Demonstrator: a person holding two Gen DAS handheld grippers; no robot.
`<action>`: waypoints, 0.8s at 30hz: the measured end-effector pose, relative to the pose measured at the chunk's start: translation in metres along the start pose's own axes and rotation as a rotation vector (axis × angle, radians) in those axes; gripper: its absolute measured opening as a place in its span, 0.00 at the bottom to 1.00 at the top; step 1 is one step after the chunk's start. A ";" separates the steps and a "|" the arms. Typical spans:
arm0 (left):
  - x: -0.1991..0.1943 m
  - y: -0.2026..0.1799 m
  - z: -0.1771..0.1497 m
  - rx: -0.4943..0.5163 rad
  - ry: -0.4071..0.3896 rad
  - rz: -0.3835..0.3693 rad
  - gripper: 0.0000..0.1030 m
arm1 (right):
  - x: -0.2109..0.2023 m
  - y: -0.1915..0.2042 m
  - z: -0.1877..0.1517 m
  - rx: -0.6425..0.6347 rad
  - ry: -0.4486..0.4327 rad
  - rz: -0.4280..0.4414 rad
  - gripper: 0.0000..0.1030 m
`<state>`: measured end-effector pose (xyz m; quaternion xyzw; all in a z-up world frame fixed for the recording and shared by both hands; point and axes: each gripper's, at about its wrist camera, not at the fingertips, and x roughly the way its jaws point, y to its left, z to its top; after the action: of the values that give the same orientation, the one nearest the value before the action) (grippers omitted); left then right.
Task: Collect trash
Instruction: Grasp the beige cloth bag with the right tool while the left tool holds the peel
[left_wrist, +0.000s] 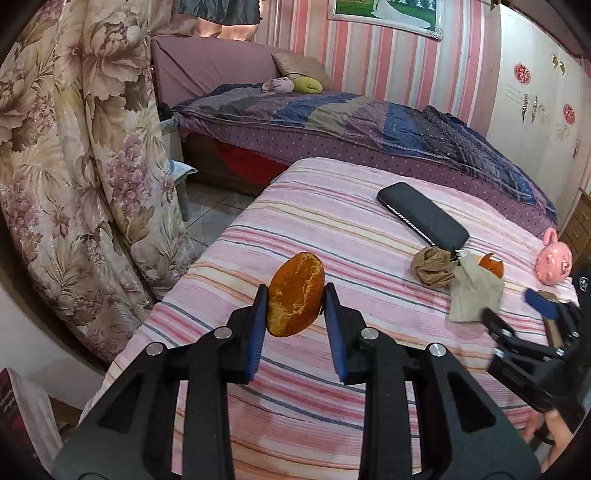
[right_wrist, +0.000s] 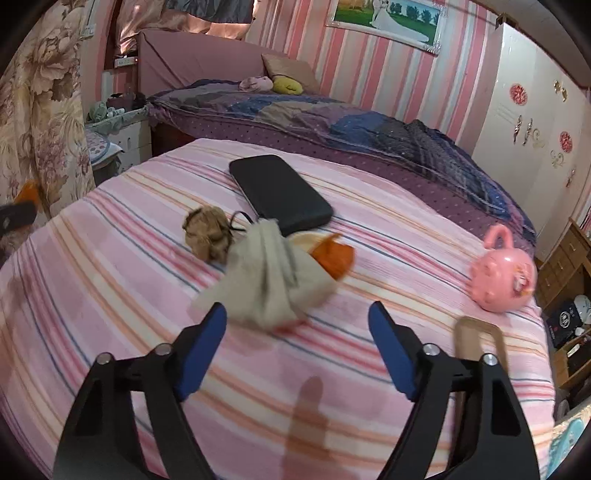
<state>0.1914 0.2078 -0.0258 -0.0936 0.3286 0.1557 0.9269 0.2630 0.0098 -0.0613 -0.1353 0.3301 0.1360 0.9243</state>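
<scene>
My left gripper (left_wrist: 295, 291) is shut on a piece of orange peel (left_wrist: 295, 295) and holds it above the pink striped cover (left_wrist: 332, 387). On the cover lie a crumpled brown paper ball (right_wrist: 207, 234), a beige rumpled tissue (right_wrist: 266, 280) and another orange peel piece (right_wrist: 332, 258), partly hidden behind the tissue. My right gripper (right_wrist: 297, 310) is open. Its blue pads (right_wrist: 207, 343) stand just short of the tissue's near edge, with nothing pressed between them. The left wrist view shows the right gripper (left_wrist: 517, 314) at the far right, next to the tissue (left_wrist: 476, 291).
A black flat case (right_wrist: 280, 194) lies behind the trash. A pink round toy (right_wrist: 502, 277) with a handle sits at the cover's right edge. A purple bed (right_wrist: 332, 122) runs behind, floral curtains (left_wrist: 74, 166) hang left, and wooden drawers (right_wrist: 565, 258) stand right.
</scene>
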 end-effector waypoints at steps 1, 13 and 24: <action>0.000 0.000 0.000 0.001 -0.001 -0.004 0.28 | 0.006 0.002 0.001 -0.004 0.015 0.001 0.69; -0.006 -0.013 -0.002 0.005 -0.005 -0.054 0.28 | -0.041 -0.041 -0.015 0.050 -0.037 0.011 0.16; -0.019 -0.063 -0.017 0.073 0.004 -0.121 0.28 | -0.107 -0.132 -0.071 0.174 -0.052 -0.058 0.14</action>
<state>0.1892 0.1403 -0.0220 -0.0795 0.3295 0.0870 0.9368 0.1874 -0.1535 -0.0238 -0.0602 0.3125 0.0835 0.9443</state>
